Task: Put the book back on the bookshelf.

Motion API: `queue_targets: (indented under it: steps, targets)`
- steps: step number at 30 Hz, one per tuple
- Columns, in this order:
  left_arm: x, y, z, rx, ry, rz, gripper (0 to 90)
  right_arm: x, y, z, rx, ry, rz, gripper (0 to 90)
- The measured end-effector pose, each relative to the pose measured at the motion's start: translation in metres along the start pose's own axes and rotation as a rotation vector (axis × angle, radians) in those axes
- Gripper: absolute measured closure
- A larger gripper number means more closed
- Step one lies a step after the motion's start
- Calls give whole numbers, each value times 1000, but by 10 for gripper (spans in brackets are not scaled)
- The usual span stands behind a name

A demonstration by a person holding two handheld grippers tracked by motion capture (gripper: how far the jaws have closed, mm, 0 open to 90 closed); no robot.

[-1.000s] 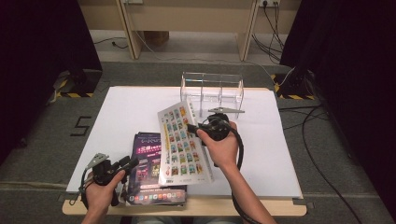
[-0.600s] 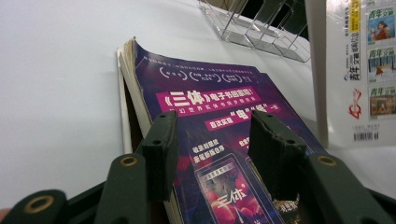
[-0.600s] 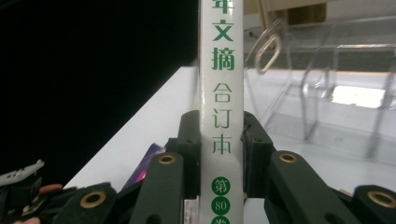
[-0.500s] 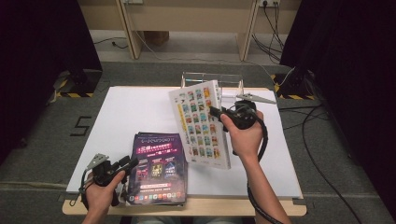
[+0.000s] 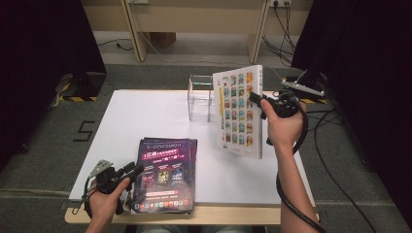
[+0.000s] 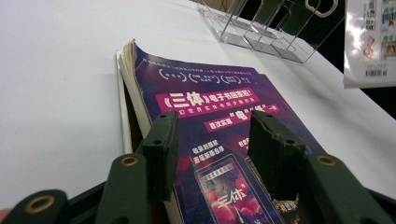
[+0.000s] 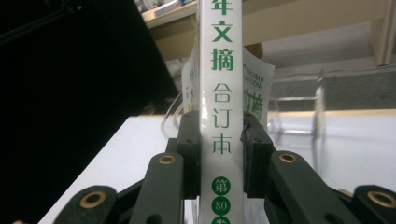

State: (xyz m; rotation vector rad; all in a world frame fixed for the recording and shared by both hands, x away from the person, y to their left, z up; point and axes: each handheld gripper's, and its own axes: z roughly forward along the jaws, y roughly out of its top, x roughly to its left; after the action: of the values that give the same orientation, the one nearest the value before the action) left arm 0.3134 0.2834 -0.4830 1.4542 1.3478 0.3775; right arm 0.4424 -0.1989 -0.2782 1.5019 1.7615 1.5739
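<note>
My right gripper [image 5: 256, 100] is shut on the spine of a thick white book [image 5: 238, 114] with a grid of coloured pictures on its cover. It holds the book upright in the air over the right half of the table, just right of a clear acrylic rack [image 5: 200, 97]. In the right gripper view both pads press the book's spine [image 7: 222, 93], which bears green characters. My left gripper [image 5: 136, 170] is open at the near left. Its jaws reach over the edge of a stack of purple-covered books [image 5: 167, 170] lying flat, with the purple cover [image 6: 210, 107] showing between the pads.
The white table [image 5: 145, 116] has bare room at its far left and middle. The clear rack [image 6: 261, 28] stands near the far edge. Cables trail on the floor to the right, and dark curtains close in both sides.
My right gripper has lifted the white book off the table, swung it upright and carried it right and towards the rack. The left gripper has stayed in place.
</note>
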Motion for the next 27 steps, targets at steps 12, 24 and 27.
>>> queue_targets:
  steps: [12,24,27]
  targets:
    - [-1,-1,1,2,-9,0,519,-22,34,14,-47,-70,20,745]
    - [-1,-1,2,3,-15,0,519,-16,33,30,-55,-226,-42,744]
    - [-2,-1,2,2,-17,1,519,-9,33,36,-60,-253,-67,744]
